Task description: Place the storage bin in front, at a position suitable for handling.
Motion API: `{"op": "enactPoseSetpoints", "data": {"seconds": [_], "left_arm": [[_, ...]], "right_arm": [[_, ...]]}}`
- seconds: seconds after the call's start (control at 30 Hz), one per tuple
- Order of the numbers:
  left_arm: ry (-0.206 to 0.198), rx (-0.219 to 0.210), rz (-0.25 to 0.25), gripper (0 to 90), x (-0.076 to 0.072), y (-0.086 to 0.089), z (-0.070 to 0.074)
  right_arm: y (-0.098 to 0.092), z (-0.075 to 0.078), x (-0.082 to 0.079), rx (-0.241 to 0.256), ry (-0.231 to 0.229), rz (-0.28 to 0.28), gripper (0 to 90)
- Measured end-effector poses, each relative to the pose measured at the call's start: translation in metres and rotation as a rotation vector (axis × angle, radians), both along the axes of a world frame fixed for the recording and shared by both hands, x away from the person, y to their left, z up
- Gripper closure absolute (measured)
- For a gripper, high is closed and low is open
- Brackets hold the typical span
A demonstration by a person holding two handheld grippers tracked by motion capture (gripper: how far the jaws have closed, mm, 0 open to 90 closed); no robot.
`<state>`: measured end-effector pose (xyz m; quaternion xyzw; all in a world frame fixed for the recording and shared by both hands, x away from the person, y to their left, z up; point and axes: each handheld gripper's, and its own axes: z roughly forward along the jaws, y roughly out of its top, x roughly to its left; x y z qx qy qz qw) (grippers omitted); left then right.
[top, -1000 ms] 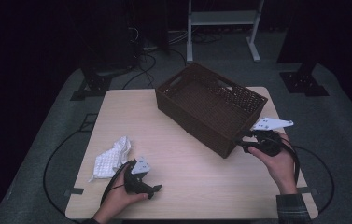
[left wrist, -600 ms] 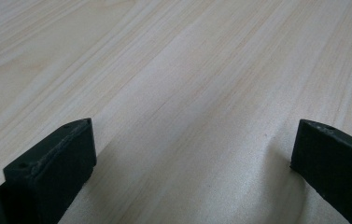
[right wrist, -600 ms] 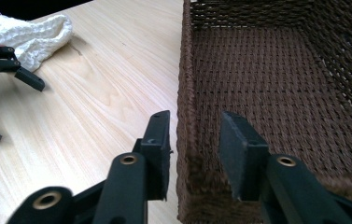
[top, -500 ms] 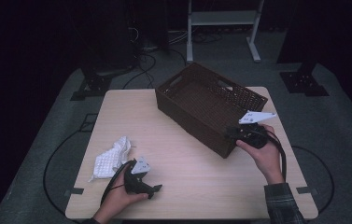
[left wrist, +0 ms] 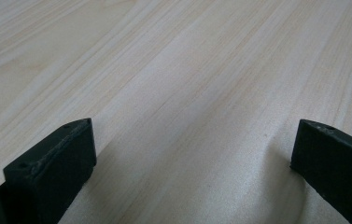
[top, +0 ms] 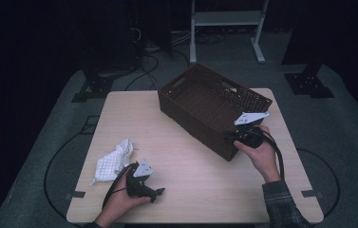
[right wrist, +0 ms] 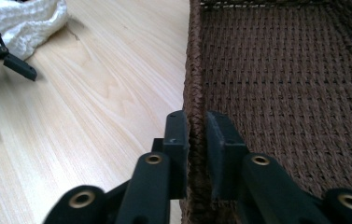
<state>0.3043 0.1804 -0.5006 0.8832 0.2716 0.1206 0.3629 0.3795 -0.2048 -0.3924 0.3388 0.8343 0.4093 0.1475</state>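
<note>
Right gripper view shows the right hand-held gripper [right wrist: 197, 140] pinching the near wall of the brown woven basket [right wrist: 285, 93], one jaw outside and one inside the rim, a hold that looks meant for dragging or steadying the basket. Its woven floor appears bare (the far corners are too dim to judge). From the high view, the basket [top: 205, 102] sits at about one o'clock on the tabletop [top: 134, 114]. The left hand-held gripper [top: 155, 191], jaws spread wide with nothing between them, rests low at seven o'clock, and the crumpled white cloth [top: 112, 160] lies just beside it, probably awaiting pickup.
</note>
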Motion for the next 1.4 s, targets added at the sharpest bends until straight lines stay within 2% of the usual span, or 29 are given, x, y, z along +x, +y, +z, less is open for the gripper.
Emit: {"op": "enactPoseSetpoints", "data": {"seconds": [0.23, 0.7, 1.4], "left_arm": [[0.000, -0.001, 0.000, 0.0, 0.000, 0.000, 0.000], [-0.001, -0.005, 0.001, 0.0, 0.000, 0.000, 0.000], [0.005, -0.006, 0.000, 0.0, -0.001, 0.000, 0.000]], "right_arm": [[0.000, 0.000, -0.002, -0.011, -0.001, 0.004, 81.9], [0.003, -0.001, -0.014, 0.002, 0.007, 0.029, 81.6], [0.013, 0.000, -0.052, -0.020, 0.004, 0.090, 79.9]]}}
